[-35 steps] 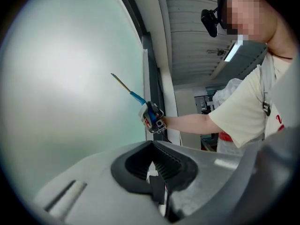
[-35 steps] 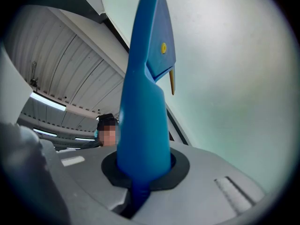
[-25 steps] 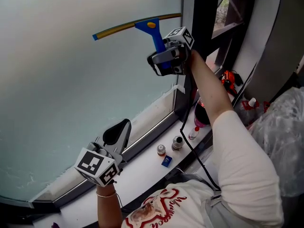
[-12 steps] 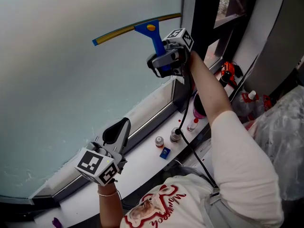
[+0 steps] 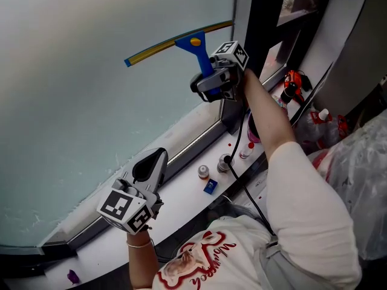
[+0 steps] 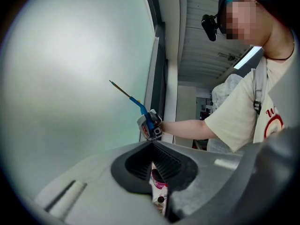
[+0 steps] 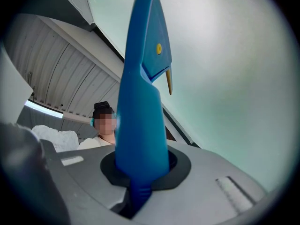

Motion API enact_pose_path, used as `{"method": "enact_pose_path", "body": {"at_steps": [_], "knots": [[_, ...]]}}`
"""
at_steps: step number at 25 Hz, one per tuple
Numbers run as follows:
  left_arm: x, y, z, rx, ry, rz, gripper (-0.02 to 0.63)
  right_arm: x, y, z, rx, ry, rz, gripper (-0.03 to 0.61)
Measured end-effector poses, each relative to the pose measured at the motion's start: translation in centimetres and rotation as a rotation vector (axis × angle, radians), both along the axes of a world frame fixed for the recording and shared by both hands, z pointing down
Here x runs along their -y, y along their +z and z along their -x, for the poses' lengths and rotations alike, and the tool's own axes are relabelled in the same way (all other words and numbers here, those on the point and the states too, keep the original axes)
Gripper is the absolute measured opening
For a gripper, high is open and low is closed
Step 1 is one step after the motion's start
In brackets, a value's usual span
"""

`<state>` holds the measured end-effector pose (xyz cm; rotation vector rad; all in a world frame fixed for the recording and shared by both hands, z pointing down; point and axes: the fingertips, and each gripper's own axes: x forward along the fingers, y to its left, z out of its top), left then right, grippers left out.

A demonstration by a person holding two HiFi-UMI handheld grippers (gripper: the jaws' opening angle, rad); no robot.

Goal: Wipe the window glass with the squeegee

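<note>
squeegee point(image 5: 192, 45): likely light, stiff; blade lying on window glass point(image 5: 78, 71).
right gripper point(image 5: 208, 76): clamping its handle point(image 7: 140, 125), jaws just easing wider.
left gripper point(image 5: 154, 162): closed, empty.

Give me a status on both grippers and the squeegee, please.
Left gripper shut, empty. Right gripper holds squeegee, jaws just opening slightly. Blade on glass. Bottles on sill below.

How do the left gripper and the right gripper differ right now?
The right gripper grips the blue squeegee by its handle, though its jaws have just been opening a little. The left gripper holds nothing, jaws together. The right gripper is raised against the window glass, while the left gripper sits low near the sill. Both are hand-held and of the same build.
</note>
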<state>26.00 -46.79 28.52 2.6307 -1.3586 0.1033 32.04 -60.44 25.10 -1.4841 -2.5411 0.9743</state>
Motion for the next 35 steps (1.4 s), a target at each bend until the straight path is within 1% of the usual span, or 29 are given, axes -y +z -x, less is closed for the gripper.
{"method": "enact_pose_path", "body": {"at_steps": [7,15,25,35], "knots": [[0.6,-0.2,-0.1,0.002,-0.003,0.029,0.006,0.7,1.5,-0.1,-0.016,0.001,0.037,0.057],[-0.2,2.4,-0.2,-0.004,-0.006,0.051,0.006,0.0,5.6,-0.2,-0.034,0.005,0.052,0.060],[-0.3,3.9,-0.3,-0.010,-0.007,0.092,0.005,-0.2,9.0,-0.4,-0.036,0.011,0.078,0.066],[-0.1,5.1,-0.4,-0.021,-0.006,0.127,0.005,-0.3,11.9,-0.6,-0.063,0.012,0.111,0.072]]}}
